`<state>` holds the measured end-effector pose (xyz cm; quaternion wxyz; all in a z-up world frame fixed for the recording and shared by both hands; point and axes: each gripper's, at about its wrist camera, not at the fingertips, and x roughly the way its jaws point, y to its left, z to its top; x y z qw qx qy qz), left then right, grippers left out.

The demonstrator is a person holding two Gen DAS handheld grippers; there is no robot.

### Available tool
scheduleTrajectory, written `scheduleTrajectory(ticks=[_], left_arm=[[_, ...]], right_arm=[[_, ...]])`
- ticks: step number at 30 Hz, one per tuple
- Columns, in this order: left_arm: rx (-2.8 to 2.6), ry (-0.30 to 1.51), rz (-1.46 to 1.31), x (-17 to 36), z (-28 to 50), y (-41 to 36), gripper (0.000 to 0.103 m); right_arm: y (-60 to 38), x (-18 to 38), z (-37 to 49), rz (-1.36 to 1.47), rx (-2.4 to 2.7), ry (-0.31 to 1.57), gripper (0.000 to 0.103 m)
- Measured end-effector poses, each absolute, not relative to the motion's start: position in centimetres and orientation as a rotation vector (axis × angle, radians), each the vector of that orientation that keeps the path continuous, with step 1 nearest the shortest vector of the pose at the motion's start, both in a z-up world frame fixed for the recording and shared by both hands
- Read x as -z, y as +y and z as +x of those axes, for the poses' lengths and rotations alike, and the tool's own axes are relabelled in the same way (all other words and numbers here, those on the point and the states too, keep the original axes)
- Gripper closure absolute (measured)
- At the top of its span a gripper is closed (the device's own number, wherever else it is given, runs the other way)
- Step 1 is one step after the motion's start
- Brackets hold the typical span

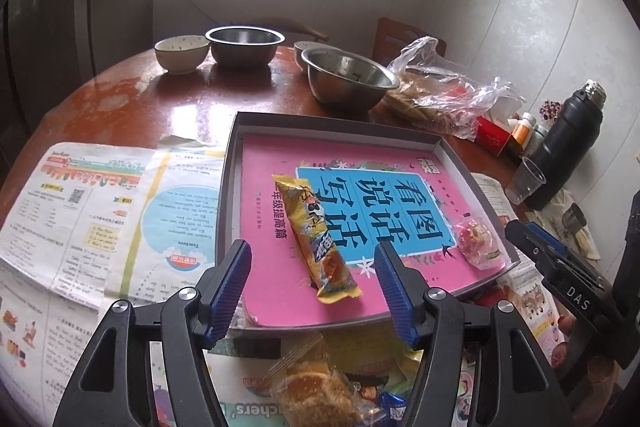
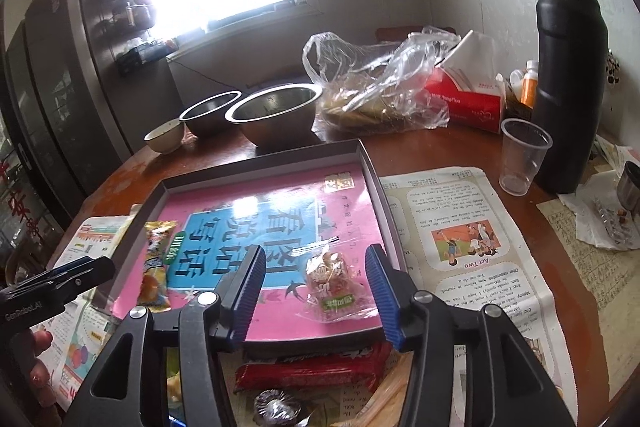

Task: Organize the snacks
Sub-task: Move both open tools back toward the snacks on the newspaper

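From the left wrist, the left gripper (image 1: pixel 313 291) hangs with jaws released and empty over the tray's (image 1: pixel 230 163) near edge, where the yellow snack bar (image 1: pixel 314 237) lies.

From the right wrist, the right gripper (image 2: pixel 316 297) is likewise spread, the clear-wrapped candy (image 2: pixel 334 281) between its jaws, seemingly untouched, near the tray's right corner.

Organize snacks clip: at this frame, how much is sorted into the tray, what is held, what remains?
Done: two snacks lie in the tray, the yellow snack bar and a clear-wrapped red candy. In hand: nothing; the left gripper and right gripper are both open and empty. Left: the pile in front of the tray, including a wrapped pastry, a red bar and a foil-wrapped sweet.
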<state>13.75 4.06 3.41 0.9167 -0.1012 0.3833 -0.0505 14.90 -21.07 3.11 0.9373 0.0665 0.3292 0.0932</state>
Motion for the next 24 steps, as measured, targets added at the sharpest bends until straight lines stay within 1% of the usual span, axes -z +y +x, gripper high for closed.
scheduleTrajectory(ticks=[11, 14, 16, 18, 24], left_arm=[[0.106, 0.763, -0.172, -4.5, 11.6, 3.6, 0.037], [0.11, 0.759, -0.168, -4.8, 11.1, 3.5, 0.037], [0.111, 0.756, -0.161, -5.0, 10.7, 3.4, 0.036], [0.111, 0.754, -0.158, -5.1, 10.3, 3.3, 0.033], [0.112, 0.746, -0.155, -5.5, 9.3, 3.3, 0.033]], right_arm=[[-20.8, -4.3, 12.6, 0.124, -0.217, 0.644, 0.049], [-20.9, -4.6, 12.1, 0.123, -0.22, 0.636, 0.046], [-20.9, -4.8, 11.7, 0.123, -0.22, 0.631, 0.044], [-21.1, -5.0, 11.3, 0.127, -0.222, 0.627, 0.043], [-21.3, -5.2, 10.4, 0.127, -0.225, 0.625, 0.043]])
